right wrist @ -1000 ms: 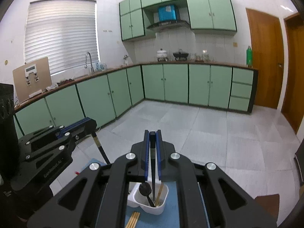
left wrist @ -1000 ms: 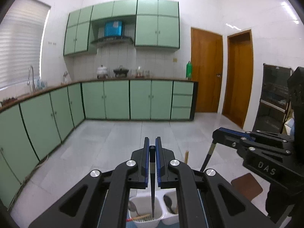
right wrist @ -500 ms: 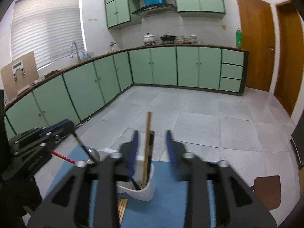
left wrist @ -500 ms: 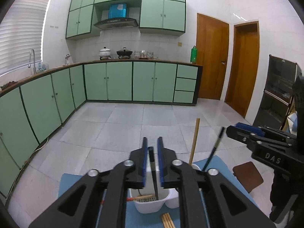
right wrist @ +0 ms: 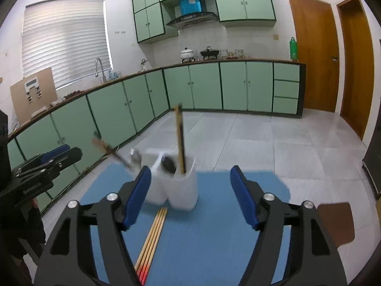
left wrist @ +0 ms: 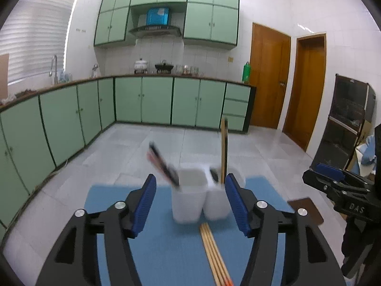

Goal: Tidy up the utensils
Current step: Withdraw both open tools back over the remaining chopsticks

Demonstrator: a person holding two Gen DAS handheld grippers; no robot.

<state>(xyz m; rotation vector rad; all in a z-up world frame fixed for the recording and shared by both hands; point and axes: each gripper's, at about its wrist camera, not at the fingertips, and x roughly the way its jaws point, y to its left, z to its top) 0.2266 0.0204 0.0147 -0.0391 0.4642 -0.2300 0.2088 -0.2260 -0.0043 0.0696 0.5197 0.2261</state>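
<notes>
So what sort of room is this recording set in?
A home kitchen, by the look of it: green base cabinets run under a counter with a sink tap, a range hood hangs above, and pots sit on the counter.

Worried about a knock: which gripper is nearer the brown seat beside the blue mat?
Right. The right gripper hangs by the brown seat; the left gripper is over the blue mat's far side.

The white holder (left wrist: pixel 198 196) with upright sticks (left wrist: pixel 223 151) blocks the frame's centre, loose chopsticks (left wrist: pixel 214 252) lie below it, and blue mat (left wrist: pixel 114 200) lies bare at both sides.
</notes>
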